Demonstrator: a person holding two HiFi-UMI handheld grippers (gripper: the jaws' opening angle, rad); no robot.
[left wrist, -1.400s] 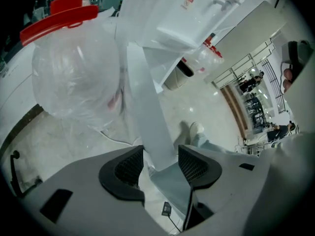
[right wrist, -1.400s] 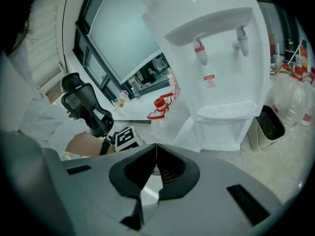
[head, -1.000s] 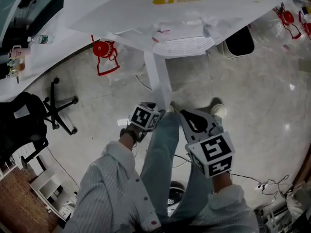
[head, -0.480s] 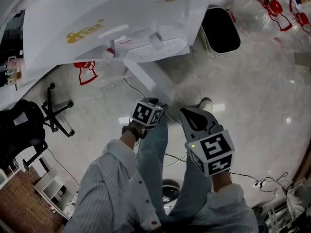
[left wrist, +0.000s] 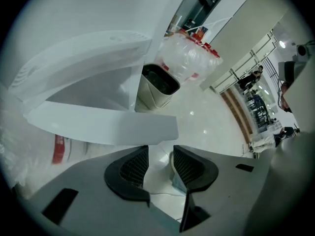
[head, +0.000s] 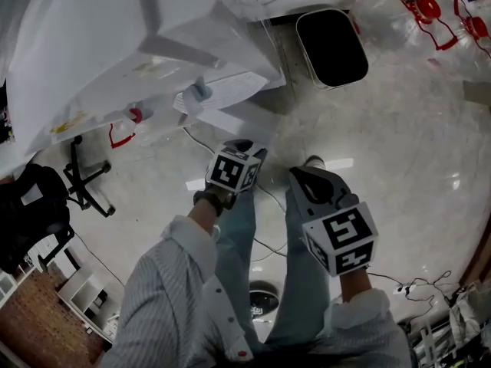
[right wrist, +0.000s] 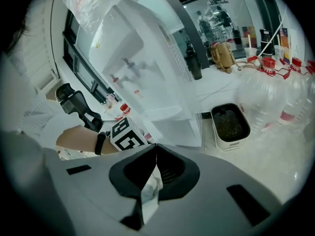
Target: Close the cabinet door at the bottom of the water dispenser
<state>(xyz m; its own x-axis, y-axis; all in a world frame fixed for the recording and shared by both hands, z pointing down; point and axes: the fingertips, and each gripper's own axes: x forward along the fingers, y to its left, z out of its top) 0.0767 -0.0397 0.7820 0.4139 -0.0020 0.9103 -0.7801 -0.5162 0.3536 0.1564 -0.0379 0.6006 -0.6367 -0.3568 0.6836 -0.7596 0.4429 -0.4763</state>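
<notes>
Cabinet door (left wrist: 98,124) stands open at the foot of the water dispenser (head: 100,44). Your left gripper (left wrist: 156,154), jaws spread but just now closing in with nothing between them, sits near it. The right gripper (right wrist: 156,149) has its jaws pressed together. Risk: a glancing push slips off the door's edge, leaving it ajar.

The glossy pale stone floor (head: 430,167) is carrying a white waste bin (head: 331,46) standing at upper centre, just beside the water dispenser (head: 92,44) filling the upper left. Clear water bottles (head: 426,8) with red caps are sitting at upper right. A black wheeled chair base (head: 86,194) is resting at the left edge, and thin cables (head: 406,288) are trailing across the lower right.
</notes>
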